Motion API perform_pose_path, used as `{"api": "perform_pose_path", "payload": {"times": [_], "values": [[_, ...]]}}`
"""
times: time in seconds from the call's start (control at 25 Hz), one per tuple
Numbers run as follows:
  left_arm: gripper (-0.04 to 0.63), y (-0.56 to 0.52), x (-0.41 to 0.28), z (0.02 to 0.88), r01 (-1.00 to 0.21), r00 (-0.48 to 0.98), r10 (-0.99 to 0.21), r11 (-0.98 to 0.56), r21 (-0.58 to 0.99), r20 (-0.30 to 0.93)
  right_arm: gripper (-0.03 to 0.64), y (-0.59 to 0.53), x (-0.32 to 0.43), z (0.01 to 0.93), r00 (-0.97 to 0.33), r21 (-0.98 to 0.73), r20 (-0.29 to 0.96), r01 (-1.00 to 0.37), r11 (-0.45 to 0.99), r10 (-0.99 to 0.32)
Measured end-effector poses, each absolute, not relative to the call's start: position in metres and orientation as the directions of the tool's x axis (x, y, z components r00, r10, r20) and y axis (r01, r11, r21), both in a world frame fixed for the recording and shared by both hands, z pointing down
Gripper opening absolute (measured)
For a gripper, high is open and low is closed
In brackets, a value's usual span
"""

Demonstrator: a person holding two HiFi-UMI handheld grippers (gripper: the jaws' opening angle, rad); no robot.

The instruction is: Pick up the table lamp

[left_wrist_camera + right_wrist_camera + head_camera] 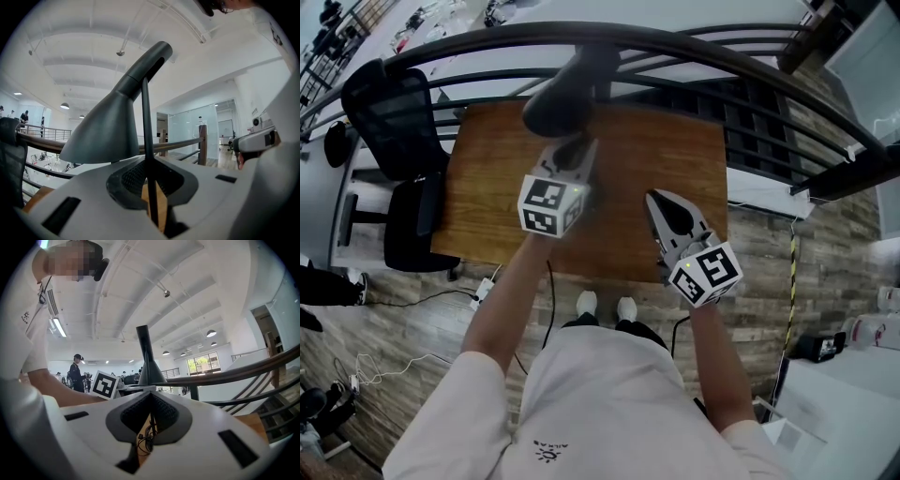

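1. Left fingers [125, 182] were clamped snug on a thin dark stem [146, 126], one pad on each side. So yeah, the left gripper [571, 155] had a proper hold of the table lamp [569, 92].
2. The stem ran upright through that grip. In the left gripper view the grey cone shade [105, 126] flared out above the jaws, off to the left.
3. The right gripper [150, 397] had its fingers pressed together with nothing caught between them. Only a sliver of wood and a thin tangle of cable showed through the slit underneath.
4. Taking the wooden table [487, 192] as the reference: the lamp's shade sat over the far edge, roughly mid-width, with the left gripper over the far half just behind it. The right gripper hung over the near right part, clear of the lamp.
5. I couldn't tell if the lamp's base was touching the table, since the gripper and shade covered that spot.
6. Around the table: a black office chair [398, 141] off its left side, a curved dark railing [694, 45] past its far edge, the person's white shoes [606, 305] at its near edge, and loose cables [412, 302] on the floor by the near left corner.
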State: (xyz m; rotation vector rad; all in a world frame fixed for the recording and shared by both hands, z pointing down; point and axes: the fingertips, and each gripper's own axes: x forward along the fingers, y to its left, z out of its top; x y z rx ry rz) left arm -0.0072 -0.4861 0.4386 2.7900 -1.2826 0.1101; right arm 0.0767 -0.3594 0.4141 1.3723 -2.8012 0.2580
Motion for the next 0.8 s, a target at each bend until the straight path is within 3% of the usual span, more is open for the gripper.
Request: {"api": "perform_pose_path", "payload": {"times": [0.8], "values": [[0.05, -0.456, 0.005, 0.29, -0.728, 0.685, -0.727, -0.686, 0.008, -0.042, 0.017, -0.357, 0.09, 0.359, -0.64, -0.096, -0.024, -0.763, 0.639, -0.768]]}}
